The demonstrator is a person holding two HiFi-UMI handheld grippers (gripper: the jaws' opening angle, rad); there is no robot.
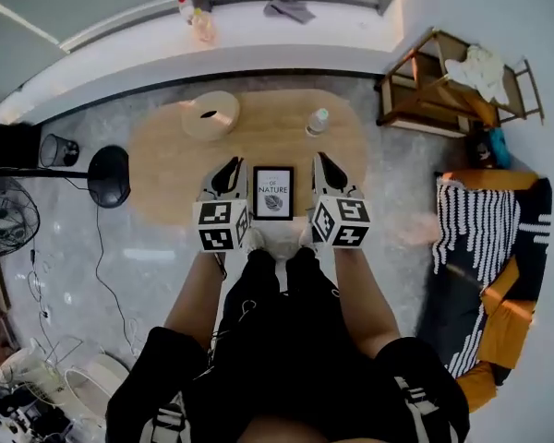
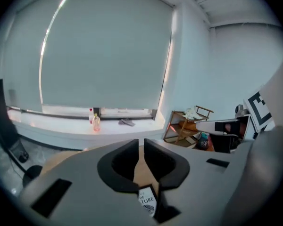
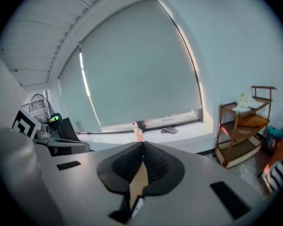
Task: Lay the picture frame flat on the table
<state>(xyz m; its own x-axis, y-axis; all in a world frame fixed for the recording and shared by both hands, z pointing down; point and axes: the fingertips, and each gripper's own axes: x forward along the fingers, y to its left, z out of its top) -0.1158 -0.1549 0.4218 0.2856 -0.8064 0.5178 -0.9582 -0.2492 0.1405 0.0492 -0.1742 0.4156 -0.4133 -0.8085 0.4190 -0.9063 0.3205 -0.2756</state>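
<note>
A black picture frame (image 1: pixel 273 192) with a white print sits on the oval wooden table (image 1: pixel 166 169), near its front edge, with its face toward the head camera. Whether it lies flat or leans I cannot tell. My left gripper (image 1: pixel 233 166) hovers just left of it and touches nothing; its jaws stand a narrow gap apart and hold nothing. Through that gap the frame (image 2: pixel 147 202) shows low down in the left gripper view (image 2: pixel 141 141). My right gripper (image 1: pixel 324 161) hovers just right of the frame, its jaws (image 3: pixel 142 145) shut on nothing.
A round beige object (image 1: pixel 210 113) and a small bottle (image 1: pixel 317 121) stand on the far half of the table. A wooden shelf (image 1: pixel 452 81) is at the right, a striped sofa (image 1: pixel 489 247) nearer. A black round stand (image 1: pixel 109 175) and a fan (image 1: pixel 9 215) are at the left.
</note>
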